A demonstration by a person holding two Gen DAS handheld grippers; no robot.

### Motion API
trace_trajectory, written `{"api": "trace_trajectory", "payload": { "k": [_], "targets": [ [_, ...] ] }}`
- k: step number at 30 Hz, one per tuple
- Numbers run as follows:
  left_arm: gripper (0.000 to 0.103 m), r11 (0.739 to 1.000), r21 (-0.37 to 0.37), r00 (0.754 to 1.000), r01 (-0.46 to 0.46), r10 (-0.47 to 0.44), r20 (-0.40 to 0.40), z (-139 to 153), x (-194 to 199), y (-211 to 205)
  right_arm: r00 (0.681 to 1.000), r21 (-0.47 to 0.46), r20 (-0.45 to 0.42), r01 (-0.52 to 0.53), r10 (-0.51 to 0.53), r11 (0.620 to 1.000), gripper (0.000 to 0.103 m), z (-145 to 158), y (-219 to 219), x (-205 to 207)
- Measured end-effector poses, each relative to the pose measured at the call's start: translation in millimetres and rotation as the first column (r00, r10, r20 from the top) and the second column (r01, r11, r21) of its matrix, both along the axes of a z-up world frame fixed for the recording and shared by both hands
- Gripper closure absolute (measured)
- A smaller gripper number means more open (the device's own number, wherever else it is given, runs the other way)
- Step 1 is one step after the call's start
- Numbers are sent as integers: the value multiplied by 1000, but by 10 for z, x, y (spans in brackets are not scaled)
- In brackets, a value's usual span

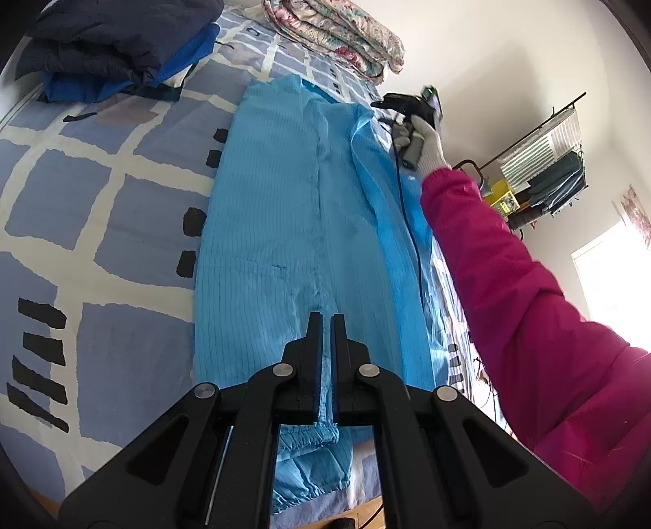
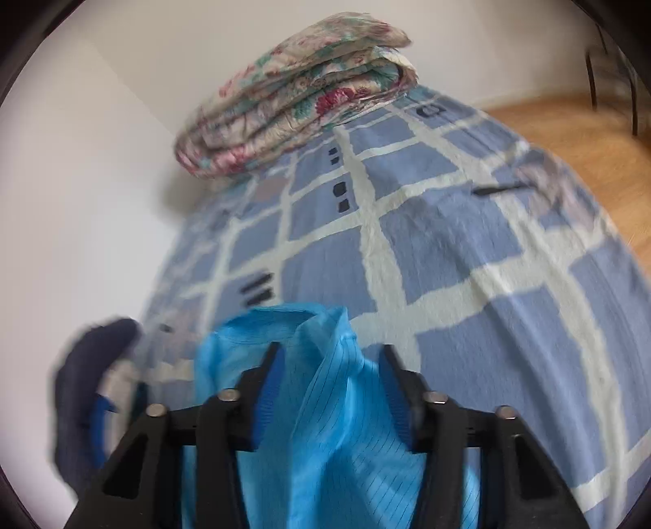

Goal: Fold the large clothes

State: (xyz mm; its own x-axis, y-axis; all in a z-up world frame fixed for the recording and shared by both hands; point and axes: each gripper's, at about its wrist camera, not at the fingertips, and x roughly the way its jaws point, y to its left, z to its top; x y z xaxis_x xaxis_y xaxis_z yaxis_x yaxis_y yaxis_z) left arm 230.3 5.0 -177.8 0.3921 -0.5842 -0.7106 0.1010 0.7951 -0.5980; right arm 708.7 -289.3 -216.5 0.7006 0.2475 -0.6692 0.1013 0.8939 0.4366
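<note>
The left gripper [image 1: 326,321] is clenched on the blue garment [image 1: 285,228] spread along the bed [image 1: 101,228]; the right gripper [image 2: 329,358] stands released, fabric between its fingers.

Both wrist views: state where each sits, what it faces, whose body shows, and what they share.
Left wrist: on the left hand-held gripper, shut on the blue garment, looking along the bed; a pink sleeve and gloved hand show.
Right wrist: on the right hand-held gripper, garment between its parted jaws, facing the bed's far end; no body shows.
Shared: garment, bed, floral quilt.
</note>
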Motion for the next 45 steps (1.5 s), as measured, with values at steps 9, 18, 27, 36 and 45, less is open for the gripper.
{"api": "trace_trajectory", "payload": {
  "k": [9, 18, 27, 36, 45],
  "targets": [
    [103, 1000, -8, 1000, 2, -2, -12, -30, -2, 8, 1000, -270, 21, -7, 13, 963, 103, 358, 457, 175],
    [103, 1000, -4, 1000, 7, -7, 6, 35, -23, -8, 994, -110, 88, -61, 70, 992, 57, 601, 367, 10],
    [103, 999, 15, 998, 46, -47, 46, 146, -103, -136, 975, -170, 10, -217, 222, 961, 29, 659, -479, -1260],
    [103, 997, 63, 996, 50, -55, 77, 168, -165, -227, 953, -232, -135, -295, 270, 927, 32, 53, -649, -2173],
    [103, 991, 123, 995, 56, -66, 81, 129, -197, -274, 943, -565, -296, -47, -150, 823, 82, -301, -1031, -1720]
  ]
}}
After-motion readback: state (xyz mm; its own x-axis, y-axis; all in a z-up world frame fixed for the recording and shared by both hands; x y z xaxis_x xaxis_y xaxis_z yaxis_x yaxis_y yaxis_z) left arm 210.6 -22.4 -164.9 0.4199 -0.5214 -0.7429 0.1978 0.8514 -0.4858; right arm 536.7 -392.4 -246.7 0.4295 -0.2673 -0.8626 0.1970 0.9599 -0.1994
